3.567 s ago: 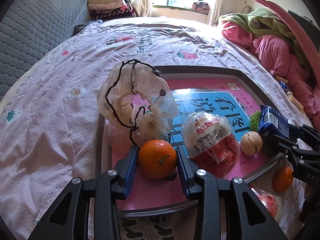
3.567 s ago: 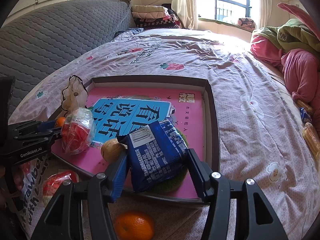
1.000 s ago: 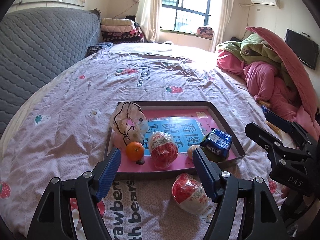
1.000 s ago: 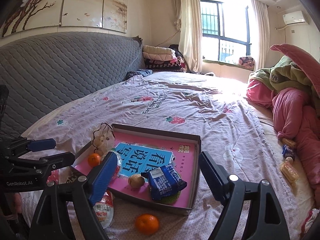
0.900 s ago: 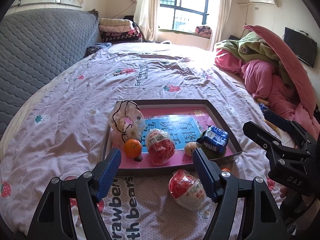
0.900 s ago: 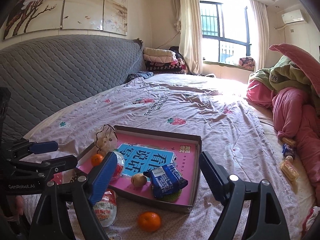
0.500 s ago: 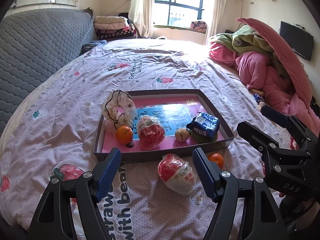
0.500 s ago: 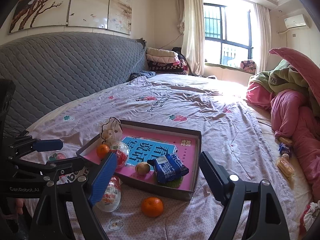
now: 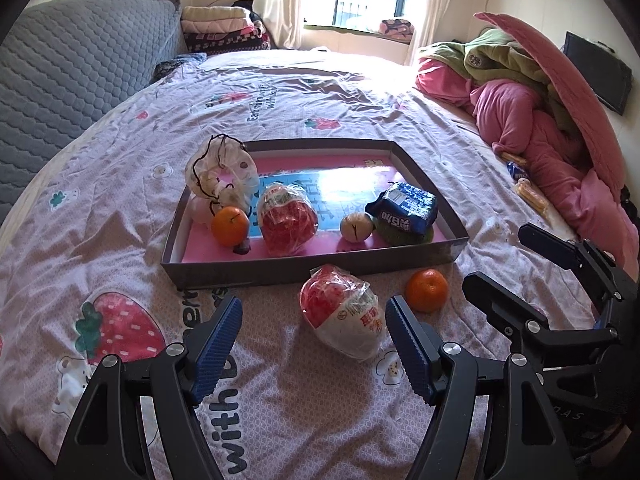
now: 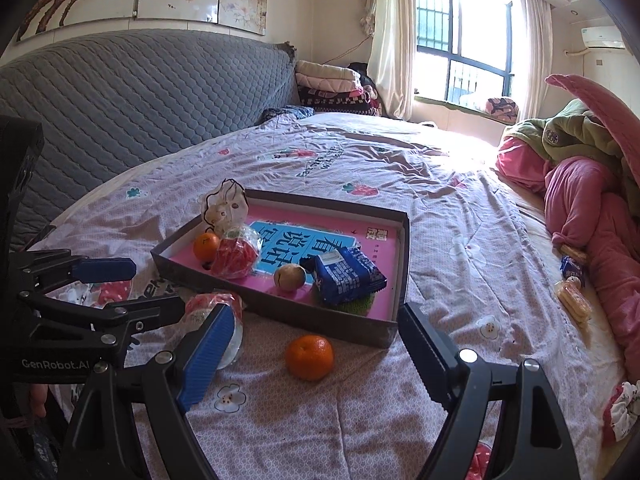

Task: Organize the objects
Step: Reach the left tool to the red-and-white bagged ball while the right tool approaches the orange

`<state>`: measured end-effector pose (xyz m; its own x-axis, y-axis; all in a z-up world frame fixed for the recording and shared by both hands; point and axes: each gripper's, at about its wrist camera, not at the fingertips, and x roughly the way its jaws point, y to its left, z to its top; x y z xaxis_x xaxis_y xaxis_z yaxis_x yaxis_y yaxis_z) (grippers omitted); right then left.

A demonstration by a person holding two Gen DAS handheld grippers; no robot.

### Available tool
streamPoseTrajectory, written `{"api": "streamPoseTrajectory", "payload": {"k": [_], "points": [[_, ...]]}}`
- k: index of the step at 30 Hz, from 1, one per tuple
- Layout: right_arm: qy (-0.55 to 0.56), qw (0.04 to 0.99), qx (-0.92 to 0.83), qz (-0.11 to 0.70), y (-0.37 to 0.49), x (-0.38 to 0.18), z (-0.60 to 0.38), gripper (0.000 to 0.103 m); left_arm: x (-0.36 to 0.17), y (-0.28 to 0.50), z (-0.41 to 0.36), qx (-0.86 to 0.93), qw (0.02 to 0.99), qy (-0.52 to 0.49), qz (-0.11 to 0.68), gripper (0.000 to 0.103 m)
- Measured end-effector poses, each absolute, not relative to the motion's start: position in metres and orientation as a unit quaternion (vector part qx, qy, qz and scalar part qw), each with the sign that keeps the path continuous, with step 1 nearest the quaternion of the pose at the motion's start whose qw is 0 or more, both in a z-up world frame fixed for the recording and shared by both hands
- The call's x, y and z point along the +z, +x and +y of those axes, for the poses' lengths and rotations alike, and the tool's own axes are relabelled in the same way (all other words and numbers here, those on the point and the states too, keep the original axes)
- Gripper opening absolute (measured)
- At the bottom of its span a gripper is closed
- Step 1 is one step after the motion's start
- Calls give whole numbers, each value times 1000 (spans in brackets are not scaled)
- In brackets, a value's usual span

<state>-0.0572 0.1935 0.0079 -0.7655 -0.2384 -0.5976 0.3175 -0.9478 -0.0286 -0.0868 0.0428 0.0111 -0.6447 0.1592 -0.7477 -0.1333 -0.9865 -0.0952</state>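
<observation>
A shallow box tray (image 9: 304, 270) (image 10: 280, 314) with a pink floor lies on the bed. In it are a mesh pouch (image 9: 220, 174), an orange (image 9: 229, 225), a red-and-white snack bag (image 9: 286, 220), a walnut (image 9: 355, 227) and a blue packet (image 9: 404, 208). In front of the tray on the bedspread lie a second snack bag (image 9: 344, 312) (image 10: 212, 308) and a second orange (image 9: 426, 290) (image 10: 309, 357). My left gripper (image 9: 314, 338) is open and empty, just short of the loose bag. My right gripper (image 10: 314, 354) is open and empty around the loose orange's position, above it.
Pink and green quilts (image 9: 532, 92) are piled at the right. A grey padded headboard (image 10: 120, 92) runs along the left. Small snack packets (image 10: 572, 280) lie on the sheet near the quilts. Folded blankets (image 10: 332, 84) sit by the window.
Both grippers let go of the orange and the blue packet in the tray, opened wide and drew back. They now hang lower and nearer the loose bag and orange.
</observation>
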Motion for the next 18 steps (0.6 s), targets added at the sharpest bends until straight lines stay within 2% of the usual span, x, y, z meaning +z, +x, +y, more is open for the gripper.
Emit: {"api": "streamPoseTrajectory", "payload": {"k": [18], "points": [[361,153,-914,100,-58,-24,180,83,-19,-109,46,883,81,-460,-46,75]]}}
